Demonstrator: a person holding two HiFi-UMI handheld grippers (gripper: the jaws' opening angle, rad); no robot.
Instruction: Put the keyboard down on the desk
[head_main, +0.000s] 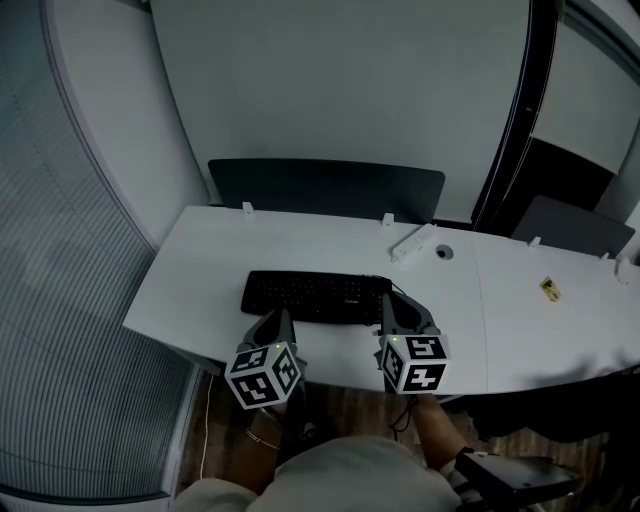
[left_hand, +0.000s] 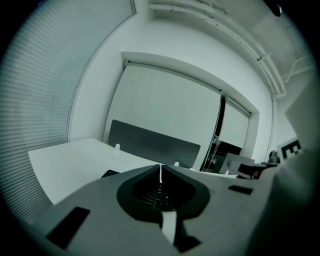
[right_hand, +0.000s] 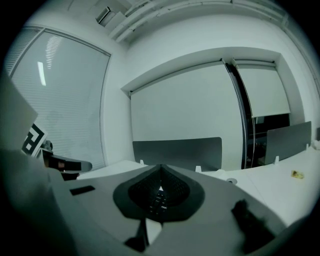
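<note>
— State of the left gripper (head_main: 277, 318)?
— Closed: jaw tips together bar a hairline slit, nothing clamped. Poised at the near left edge of the keyboard (head_main: 315, 297), with keys glimpsed through the hollow behind the tips.
— And the right gripper (head_main: 392, 303)?
— Same: jaws pressed together, empty, at the keyboard's near right corner. Cannot tell whether touching it or just above.
— Whereabouts of the keyboard?
— Flat on the white desk (head_main: 190, 275), black, lengthwise along the near edge, right in front of both grippers.
— Beyond that?
— A white power strip (head_main: 412, 242) farther back to the right, apart from the keyboard, and just beside it a round cable hole (head_main: 444, 252). A dark divider panel (head_main: 325, 187) upright along the desk's far edge. Off to the far right, a small yellow item (head_main: 549, 289) on the adjoining surface.
</note>
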